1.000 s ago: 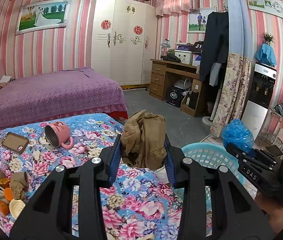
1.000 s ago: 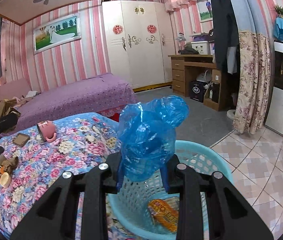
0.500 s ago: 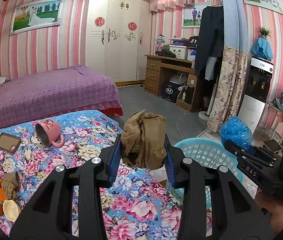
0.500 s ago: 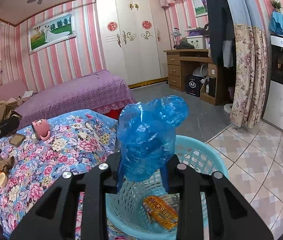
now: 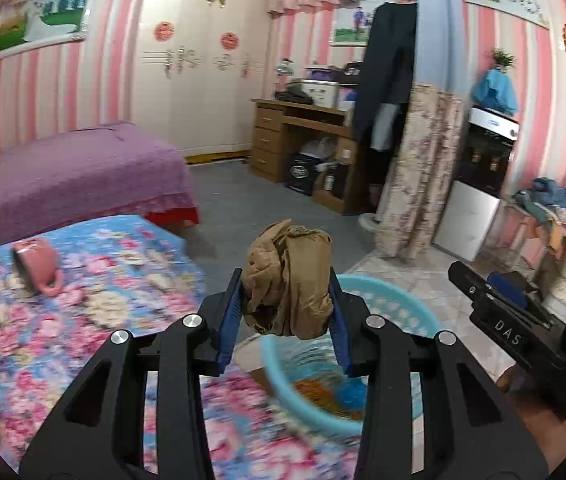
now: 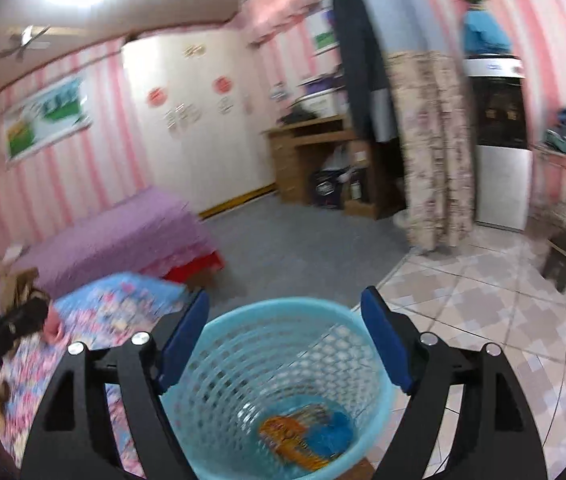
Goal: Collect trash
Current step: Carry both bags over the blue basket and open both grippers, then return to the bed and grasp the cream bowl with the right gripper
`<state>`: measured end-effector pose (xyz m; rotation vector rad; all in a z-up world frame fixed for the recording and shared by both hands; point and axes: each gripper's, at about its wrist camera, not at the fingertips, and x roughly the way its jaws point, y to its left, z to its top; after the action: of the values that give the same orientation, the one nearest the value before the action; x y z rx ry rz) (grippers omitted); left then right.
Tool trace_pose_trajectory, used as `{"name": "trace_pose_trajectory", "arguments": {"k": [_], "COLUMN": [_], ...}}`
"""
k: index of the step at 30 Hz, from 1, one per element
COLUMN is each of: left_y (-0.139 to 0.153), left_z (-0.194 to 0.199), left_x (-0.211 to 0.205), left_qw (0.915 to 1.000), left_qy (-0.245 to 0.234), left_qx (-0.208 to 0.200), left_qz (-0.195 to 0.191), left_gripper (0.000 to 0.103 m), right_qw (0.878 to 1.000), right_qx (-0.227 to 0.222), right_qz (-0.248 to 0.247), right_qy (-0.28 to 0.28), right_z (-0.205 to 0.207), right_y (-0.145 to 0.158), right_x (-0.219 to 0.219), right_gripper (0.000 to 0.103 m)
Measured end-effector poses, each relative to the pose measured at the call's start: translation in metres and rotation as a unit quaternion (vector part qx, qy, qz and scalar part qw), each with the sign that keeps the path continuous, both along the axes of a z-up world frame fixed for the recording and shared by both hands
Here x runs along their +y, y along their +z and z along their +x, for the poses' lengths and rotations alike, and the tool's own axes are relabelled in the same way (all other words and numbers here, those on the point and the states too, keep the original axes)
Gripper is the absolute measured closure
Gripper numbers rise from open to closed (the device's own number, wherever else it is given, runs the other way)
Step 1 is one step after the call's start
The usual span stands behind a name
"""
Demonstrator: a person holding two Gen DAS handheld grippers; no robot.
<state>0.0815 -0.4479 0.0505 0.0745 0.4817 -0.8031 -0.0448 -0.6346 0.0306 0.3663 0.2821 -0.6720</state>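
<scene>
My left gripper [image 5: 286, 304] is shut on a crumpled brown paper wad [image 5: 289, 278] and holds it above the near rim of the light blue trash basket [image 5: 395, 308]. My right gripper [image 6: 285, 328] is open and empty, directly above the same basket [image 6: 283, 344]. A blue plastic bag [image 6: 333, 434] lies at the basket's bottom beside an orange wrapper [image 6: 297, 438]. The right gripper also shows at the right of the left wrist view [image 5: 523, 328].
The basket stands on the floor at the edge of a floral-covered table [image 5: 103, 308]. A pink mug [image 5: 39, 264] lies on its side there. A purple bed [image 5: 63, 176], desk [image 5: 303, 140], curtain [image 5: 419, 168] and water dispenser [image 5: 479, 184] stand beyond.
My right gripper opened and the blue bag dropped into the basket. My left gripper moved right with the brown wad, to over the basket's rim.
</scene>
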Motion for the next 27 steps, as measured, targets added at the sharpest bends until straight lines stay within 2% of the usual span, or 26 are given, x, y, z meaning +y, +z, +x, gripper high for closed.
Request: {"name": "trace_pose_trajectory", "arguments": {"k": [2,3,4,5,6,9,12,17,22,24,27], "left_y": [0.000,0.000,0.000,0.000,0.000,0.003,0.003,-0.004,-0.010,-0.009,-0.013], "left_z": [-0.005,-0.007,-0.010,-0.011,-0.010,-0.003,0.007,0.022,0.032,0.034,0.036], "left_x": [-0.016,-0.022,-0.028,-0.031,-0.031,-0.021,0.007,0.093,0.197,0.234,0.294], "left_qw": [0.9998,0.9997,0.9995,0.9994,0.9994,0.9997,0.9997,0.9940,0.9773,0.9711,0.9564], "left_qy": [-0.018,-0.025,-0.029,-0.028,-0.026,-0.017,0.009,0.091,0.184,0.214,0.270], "left_qx": [-0.002,-0.005,-0.013,-0.019,-0.022,-0.017,-0.021,-0.040,-0.052,-0.049,-0.047], "left_qz": [0.001,0.003,0.007,0.010,0.009,0.002,0.009,0.046,0.091,0.094,0.100], "left_gripper": [0.060,0.047,0.038,0.023,0.018,0.018,0.018,0.018,0.018,0.018,0.013], "right_qw": [1.000,1.000,1.000,1.000,1.000,1.000,1.000,0.996,0.988,0.985,0.977], "right_qx": [0.003,0.004,0.004,0.004,0.003,-0.002,-0.005,0.003,0.026,0.031,0.039], "right_qz": [0.007,0.010,0.015,0.016,0.015,0.017,0.014,-0.004,-0.030,-0.041,-0.048], "right_qy": [-0.008,-0.008,-0.005,-0.003,-0.003,0.004,0.027,0.084,0.149,0.165,0.205], "right_z": [-0.003,-0.004,-0.004,-0.004,-0.004,-0.002,0.004,0.026,0.056,0.064,0.083], "right_y": [-0.003,-0.005,-0.006,-0.006,-0.006,-0.005,-0.004,0.001,0.004,0.006,0.008], "right_x": [-0.008,-0.009,-0.011,-0.011,-0.011,-0.010,-0.002,0.024,0.072,0.090,0.129], "right_gripper": [0.022,0.022,0.022,0.022,0.022,0.022,0.022,0.022,0.022,0.022,0.022]}}
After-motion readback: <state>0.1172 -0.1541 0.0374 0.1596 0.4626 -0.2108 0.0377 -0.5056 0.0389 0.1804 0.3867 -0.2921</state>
